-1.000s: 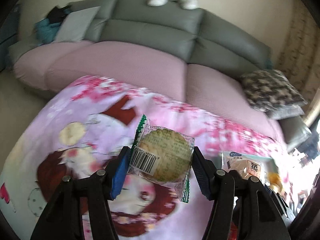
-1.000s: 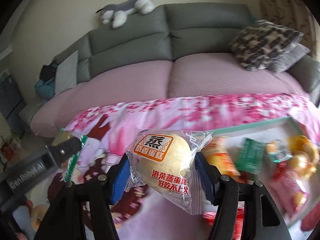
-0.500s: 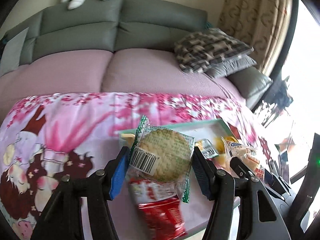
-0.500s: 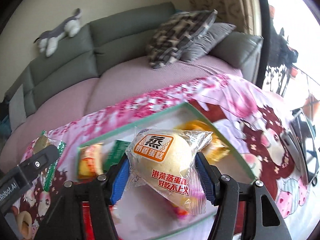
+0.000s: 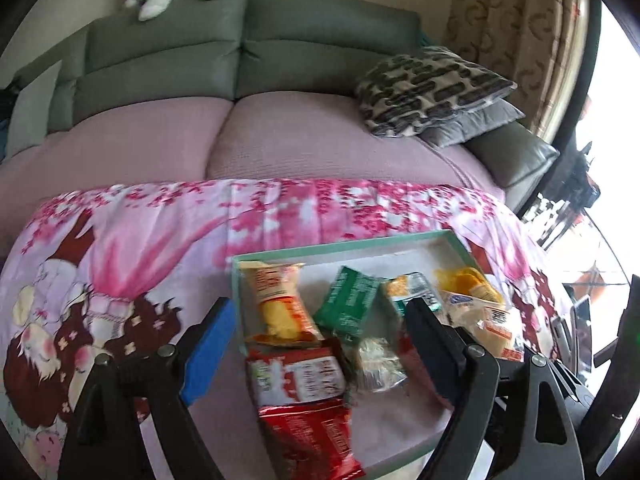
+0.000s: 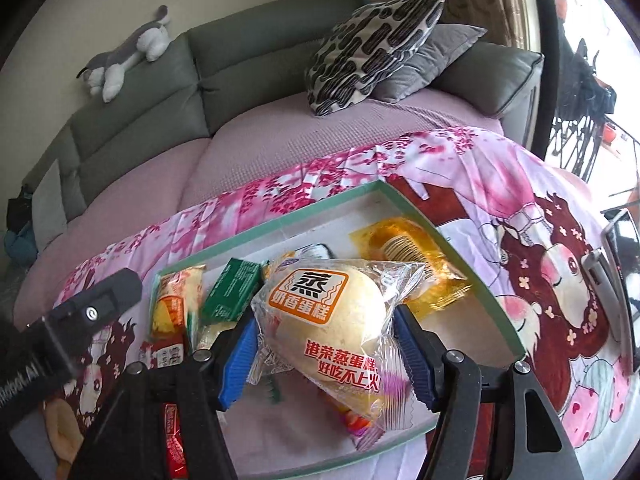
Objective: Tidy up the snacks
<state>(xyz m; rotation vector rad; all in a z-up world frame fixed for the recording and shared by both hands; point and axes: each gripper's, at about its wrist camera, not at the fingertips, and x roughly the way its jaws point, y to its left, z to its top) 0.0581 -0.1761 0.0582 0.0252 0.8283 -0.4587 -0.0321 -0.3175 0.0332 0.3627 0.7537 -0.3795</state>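
A teal-rimmed tray (image 5: 344,245) (image 6: 304,212) lies on the pink cartoon-print table cover and holds several snack packets. My left gripper (image 5: 320,344) is open and empty above the tray's left part; a clear-wrapped round cracker (image 5: 376,364) lies in the tray between its fingers. My right gripper (image 6: 326,344) is shut on a wrapped steamed egg cake (image 6: 332,320) and holds it over the tray. The cake also shows at the right in the left wrist view (image 5: 480,316).
In the tray lie a yellow chips packet (image 5: 276,304), a green packet (image 5: 350,300), red packets (image 5: 308,412) and a yellow-wrapped cake (image 6: 408,256). A grey sofa (image 5: 248,52) with pillows stands behind the table. The left gripper's body (image 6: 72,320) is at the right view's left.
My left gripper has opened and let go of the round cracker, which now lies in the tray. Both grippers have moved right over the tray. The right still holds the cake.
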